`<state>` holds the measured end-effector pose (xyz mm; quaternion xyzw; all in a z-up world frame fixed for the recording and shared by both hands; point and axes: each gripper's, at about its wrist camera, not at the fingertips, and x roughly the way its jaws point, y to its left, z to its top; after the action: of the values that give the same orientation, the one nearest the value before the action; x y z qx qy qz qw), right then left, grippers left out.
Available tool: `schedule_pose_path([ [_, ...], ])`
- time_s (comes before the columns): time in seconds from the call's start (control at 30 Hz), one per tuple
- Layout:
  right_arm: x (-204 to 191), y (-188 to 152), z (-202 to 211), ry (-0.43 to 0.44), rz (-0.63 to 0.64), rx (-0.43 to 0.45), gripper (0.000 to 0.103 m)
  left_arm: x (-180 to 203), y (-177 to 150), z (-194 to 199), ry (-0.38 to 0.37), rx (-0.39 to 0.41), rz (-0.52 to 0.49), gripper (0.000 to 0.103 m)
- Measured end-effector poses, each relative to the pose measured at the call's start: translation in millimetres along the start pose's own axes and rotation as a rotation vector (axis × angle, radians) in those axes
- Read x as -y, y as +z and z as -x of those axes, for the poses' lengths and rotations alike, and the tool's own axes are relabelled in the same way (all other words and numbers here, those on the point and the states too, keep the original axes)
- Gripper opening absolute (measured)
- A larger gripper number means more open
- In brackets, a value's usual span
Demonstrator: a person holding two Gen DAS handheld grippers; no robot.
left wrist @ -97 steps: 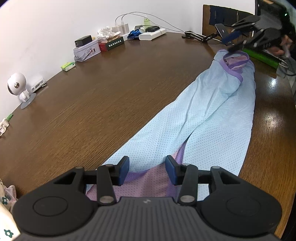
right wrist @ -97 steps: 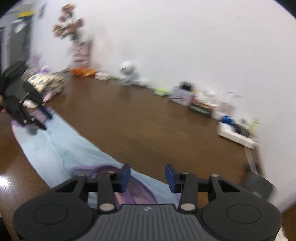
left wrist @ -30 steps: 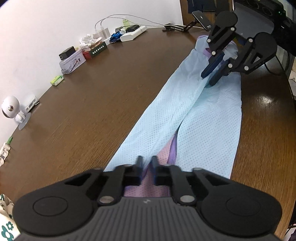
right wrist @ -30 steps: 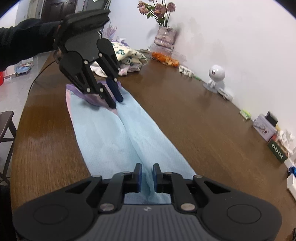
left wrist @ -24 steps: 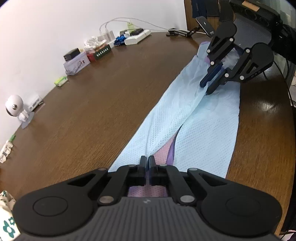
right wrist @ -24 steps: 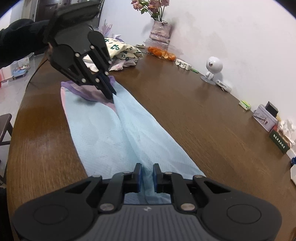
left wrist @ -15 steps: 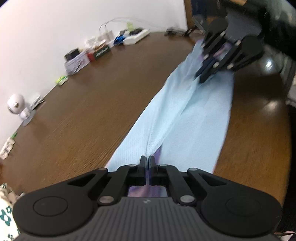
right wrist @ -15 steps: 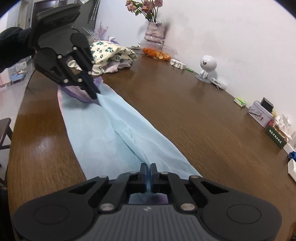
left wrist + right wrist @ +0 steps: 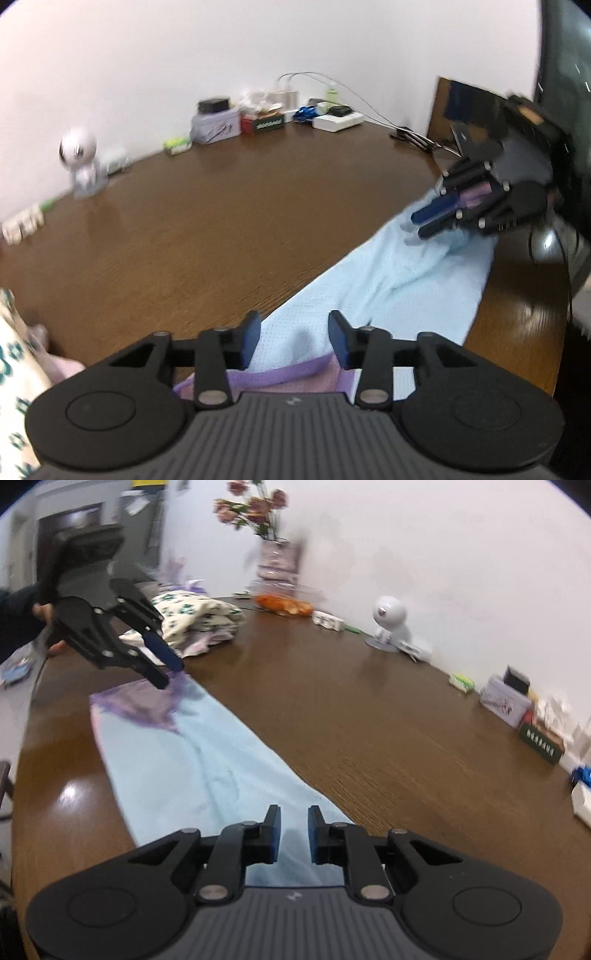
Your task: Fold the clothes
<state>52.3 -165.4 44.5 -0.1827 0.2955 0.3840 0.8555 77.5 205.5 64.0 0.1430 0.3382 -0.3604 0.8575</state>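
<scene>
My fingers are dark blue. The pants are light blue with tiny dots and a purple band. The table is brown. Beside the pants, cream cloth has green flowers.

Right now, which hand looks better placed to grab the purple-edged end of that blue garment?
Probably the left. The left gripper is open with the purple band just beneath it, while the right gripper, also open, hovers over plain blue cloth at the other end of the garment.
</scene>
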Motion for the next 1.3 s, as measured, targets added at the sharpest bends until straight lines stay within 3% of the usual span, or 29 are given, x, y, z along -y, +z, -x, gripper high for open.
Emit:
schedule_pose_path([
  [0.13,2,-3,-16,-0.017,-0.038,-0.065,0.015,-7,-3,-20,0.064,-0.088,0.002,0.041],
  [0.2,5,-11,-9,-0.028,-0.036,-0.069,0.021,-7,-7,-25,0.077,-0.116,-0.004,0.043],
  [0.27,10,-18,0,-0.056,-0.051,-0.076,0.028,-8,-7,-21,0.088,-0.105,0.007,0.044],
  [0.33,12,-20,10,-0.104,-0.064,-0.065,0.028,0,-1,-17,0.106,-0.074,0.021,0.044],
  [0.37,12,-19,15,-0.112,-0.069,-0.044,0.028,10,6,-15,0.08,-0.041,0.011,0.045],
  [0.47,4,-11,27,-0.081,-0.102,0.031,0.028,53,27,-25,0.006,0.036,-0.052,0.066],
  [0.57,-11,-8,16,-0.061,-0.068,0.025,0.028,82,34,-58,-0.041,-0.015,-0.083,0.066],
  [0.67,-18,-19,4,-0.123,-0.016,-0.032,0.026,90,27,-74,-0.047,-0.07,-0.073,0.064],
  [0.73,-11,-32,13,-0.156,-0.051,-0.036,0.029,92,20,-74,-0.042,-0.081,-0.063,0.063],
  [0.83,-2,-44,49,-0.219,-0.134,-0.007,0.032,100,10,-59,-0.03,-0.049,-0.031,0.064],
  [0.9,3,-58,83,-0.307,-0.214,0.039,0.045,116,8,-45,-0.019,0.013,-0.039,0.07],
  [0.93,9,-69,99,-0.36,-0.297,0.061,0.055,124,7,-38,-0.013,0.044,-0.043,0.073],
  [0.97,16,-81,112,-0.413,-0.403,0.075,0.057,132,7,-30,-0.008,0.075,-0.047,0.078],
  [1.03,28,-103,128,-0.494,-0.61,0.097,0.057,147,5,-16,0.004,0.136,-0.056,0.08],
  [1.1,35,-119,132,-0.53,-0.774,0.125,0.057,156,6,-19,0.028,0.139,-0.074,0.08],
  [1.3,42,-130,122,-0.544,-1.076,0.238,0.057,157,-2,-4,0.062,0.216,0.056,0.08],
])
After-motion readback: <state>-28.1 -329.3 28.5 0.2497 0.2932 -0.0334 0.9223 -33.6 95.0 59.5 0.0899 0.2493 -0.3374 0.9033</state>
